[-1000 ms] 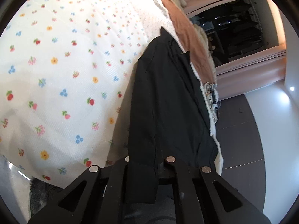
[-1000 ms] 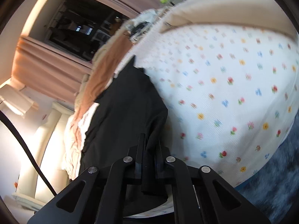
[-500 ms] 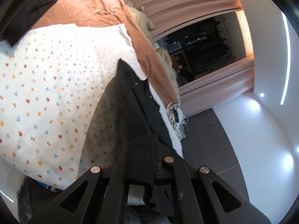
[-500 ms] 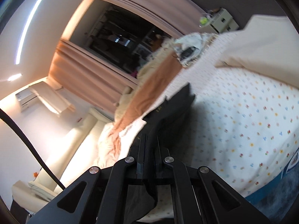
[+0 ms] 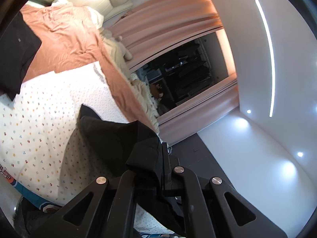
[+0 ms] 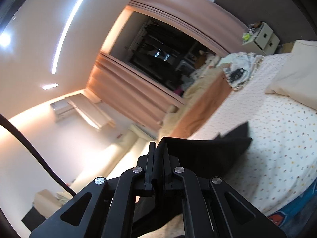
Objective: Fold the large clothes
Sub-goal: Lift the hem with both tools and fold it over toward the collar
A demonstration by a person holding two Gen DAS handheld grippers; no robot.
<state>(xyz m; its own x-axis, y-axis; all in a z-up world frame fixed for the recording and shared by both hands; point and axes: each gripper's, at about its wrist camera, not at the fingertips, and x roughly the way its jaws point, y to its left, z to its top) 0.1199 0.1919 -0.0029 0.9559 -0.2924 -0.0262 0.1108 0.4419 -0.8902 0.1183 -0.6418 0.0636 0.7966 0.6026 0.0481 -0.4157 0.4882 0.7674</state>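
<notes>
A large black garment [image 5: 111, 138] hangs stretched above a bed with a white flowered sheet [image 5: 39, 119]. My left gripper [image 5: 158, 158] is shut on one edge of it, the cloth bunched between the fingers and draped over the left one. In the right wrist view the same black garment [image 6: 208, 152] runs off to the right over the flowered sheet [image 6: 277, 148], and my right gripper [image 6: 158, 150] is shut on its other edge. Both grippers point about level. The garment's far end still rests on the bed.
An orange blanket [image 5: 65, 39] and another black garment [image 5: 13, 55] lie further up the bed. A pillow [image 6: 293, 79] sits at the right. Pink curtains [image 5: 168, 23] frame a dark window [image 5: 188, 73]. A white nightstand [image 6: 261, 37] stands in the corner.
Both grippers rose and tilted up from looking down at the bed to level, lifting the black garment off the sheet. Their grip on it stayed shut.
</notes>
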